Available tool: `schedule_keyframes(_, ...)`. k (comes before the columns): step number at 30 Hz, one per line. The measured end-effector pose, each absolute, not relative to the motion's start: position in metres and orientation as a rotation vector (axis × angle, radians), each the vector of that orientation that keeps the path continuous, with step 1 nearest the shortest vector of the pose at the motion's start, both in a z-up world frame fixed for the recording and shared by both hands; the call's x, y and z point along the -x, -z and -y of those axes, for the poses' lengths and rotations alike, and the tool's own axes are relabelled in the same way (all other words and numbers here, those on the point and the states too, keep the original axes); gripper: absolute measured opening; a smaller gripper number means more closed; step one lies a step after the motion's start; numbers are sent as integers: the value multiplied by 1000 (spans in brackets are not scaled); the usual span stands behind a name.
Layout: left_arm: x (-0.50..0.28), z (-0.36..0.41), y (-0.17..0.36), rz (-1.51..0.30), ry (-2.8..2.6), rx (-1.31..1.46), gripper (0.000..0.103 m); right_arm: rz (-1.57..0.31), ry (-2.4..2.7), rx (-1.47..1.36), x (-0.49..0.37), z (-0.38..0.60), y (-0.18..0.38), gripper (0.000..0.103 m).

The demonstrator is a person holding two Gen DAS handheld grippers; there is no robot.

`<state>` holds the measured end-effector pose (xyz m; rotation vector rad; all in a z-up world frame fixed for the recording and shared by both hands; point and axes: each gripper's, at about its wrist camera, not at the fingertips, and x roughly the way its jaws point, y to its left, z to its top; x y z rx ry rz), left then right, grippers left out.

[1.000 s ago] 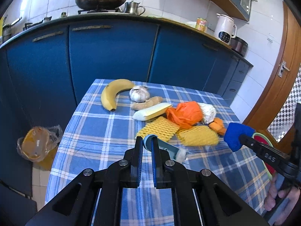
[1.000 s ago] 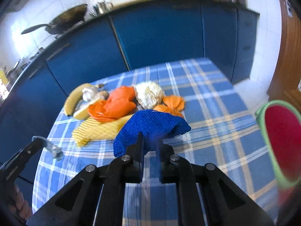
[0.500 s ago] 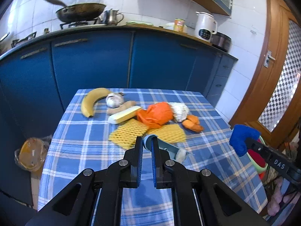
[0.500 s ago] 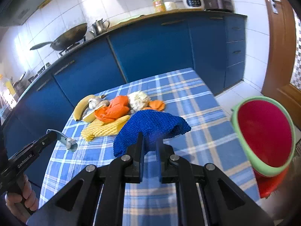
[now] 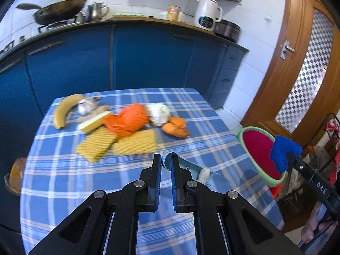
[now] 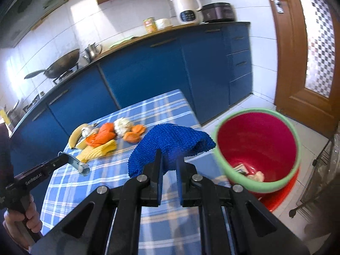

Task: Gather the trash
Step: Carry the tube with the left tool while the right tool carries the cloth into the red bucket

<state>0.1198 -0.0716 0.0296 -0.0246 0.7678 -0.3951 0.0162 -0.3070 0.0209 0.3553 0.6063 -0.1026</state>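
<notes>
My left gripper (image 5: 165, 159) is shut on a squeezed grey-blue tube (image 5: 187, 166) with a white scrap at its far end, held over the checked tablecloth (image 5: 63, 180). My right gripper (image 6: 169, 155) is shut on a blue foam net (image 6: 170, 140) just left of a red bin with a green rim (image 6: 221, 148), which stands beside the table and holds a few scraps. On the table lie an orange bag (image 5: 129, 121), white crumpled paper (image 5: 158, 114), orange peel (image 5: 176, 127) and two yellow foam nets (image 5: 99, 142). The left wrist view shows the blue foam net (image 5: 284, 150) in front of the bin (image 5: 255, 144).
A banana (image 5: 63, 110), garlic (image 5: 85, 107) and ginger lie at the table's far left. Blue cabinets (image 5: 148, 59) run behind, with a wok (image 5: 57, 10) and a kettle (image 5: 207, 13) on the counter. A wooden door (image 5: 308, 63) and a wire rack (image 6: 323, 170) stand at the right.
Both grippers have swung to the right, away from the pile, still holding the tube and the blue net. The red bin has come fully into view close to the right gripper.
</notes>
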Motion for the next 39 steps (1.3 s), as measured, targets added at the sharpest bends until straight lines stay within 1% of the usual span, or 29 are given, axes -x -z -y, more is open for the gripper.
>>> schedule_keyframes(9,-127,146,-34,-799,494,-44,8,-579,212,-451,9,374,1,14)
schedule_keyframes(21,-141,235,-24,-820,577,-134,8,-603,304,-528,8,436,39,16)
schedule_keyframes(30,-146,293,-4,-841,636,-196,8,-616,327,-537,4,454,57,22)
schedule_keyframes(36,-144,310,8,-849,655,-225,8,-611,348,-529,7,456,59,25)
schedule_keyframes(39,-144,315,12,-859,661,-223,8,-598,365,-532,10,459,57,28)
